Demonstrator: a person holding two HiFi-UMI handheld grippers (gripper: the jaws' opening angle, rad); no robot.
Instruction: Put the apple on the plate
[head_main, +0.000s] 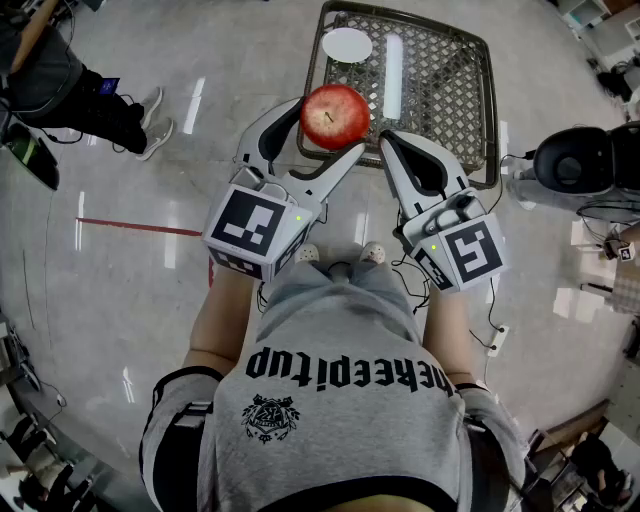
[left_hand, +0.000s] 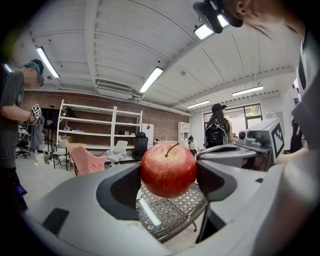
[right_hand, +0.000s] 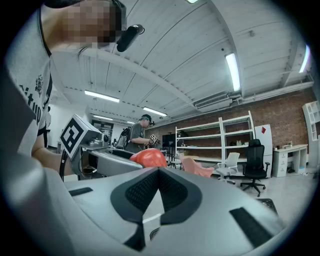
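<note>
A red apple (head_main: 335, 116) is clamped in the left gripper's (head_main: 318, 135) wide jaws at upper centre, below a white plate (head_main: 347, 45); the right gripper's (head_main: 395, 146) jaws are pressed together.

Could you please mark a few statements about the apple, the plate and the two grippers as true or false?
1. The left gripper holds the apple between its jaws. True.
2. The apple lies on the plate. False: it is held up in the air, short of the plate.
3. The right gripper has its jaws together with nothing between them. True.
4. The plate stands on the floor. False: it rests on the lattice table, near a far corner.
</note>
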